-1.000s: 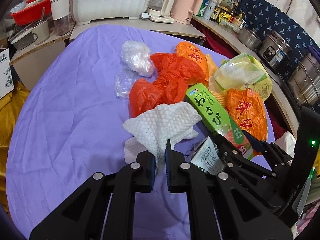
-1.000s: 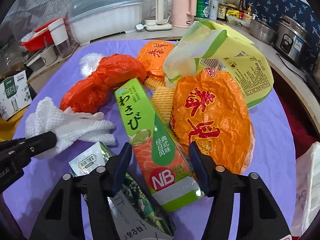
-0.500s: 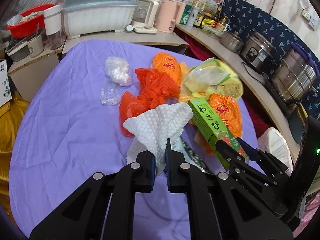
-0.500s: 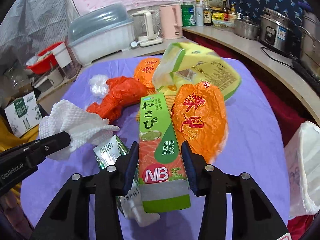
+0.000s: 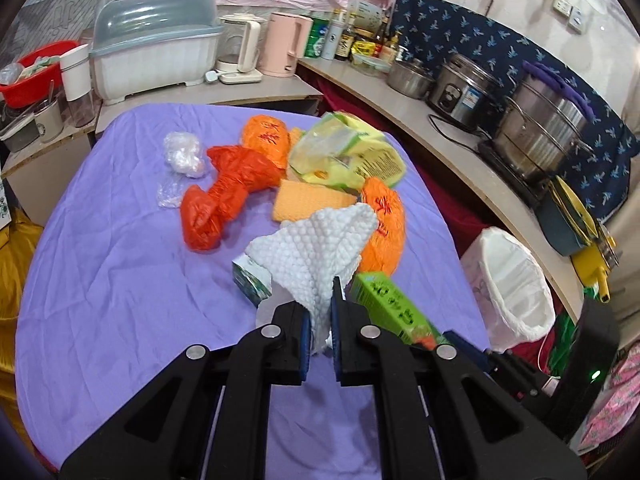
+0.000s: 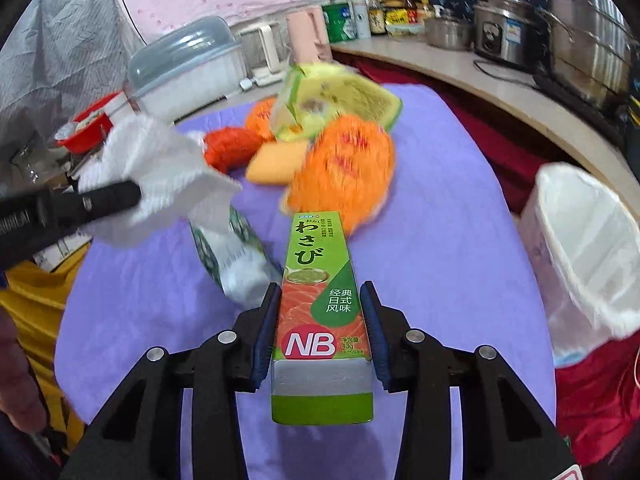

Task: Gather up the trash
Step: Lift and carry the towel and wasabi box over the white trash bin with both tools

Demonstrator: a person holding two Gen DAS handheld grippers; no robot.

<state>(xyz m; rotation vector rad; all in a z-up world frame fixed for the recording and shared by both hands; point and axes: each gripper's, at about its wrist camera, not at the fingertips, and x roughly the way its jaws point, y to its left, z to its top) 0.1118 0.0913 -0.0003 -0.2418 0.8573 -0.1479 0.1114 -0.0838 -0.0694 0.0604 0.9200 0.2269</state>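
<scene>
Mid-carry: my left gripper [image 5: 320, 320] pinching paper towel [image 5: 320, 244], right gripper [image 6: 322, 328] just closed on wasabi box [image 6: 318, 280]; next, swing both over lined bin [image 6: 588, 248] & release.

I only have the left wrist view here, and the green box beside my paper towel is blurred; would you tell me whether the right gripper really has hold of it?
Observer: Yes. The right gripper has both pads pressed on the sides of the green wasabi box, having just closed on it.
Operator: Is it gripped at an end?
Observer: Near the end closest to the camera, by the NB logo; the silver and green tail sticks out behind the pads.
Operator: Is the box off the table?
Observer: It looks lifted; its far end points toward the orange wrapper.
</scene>
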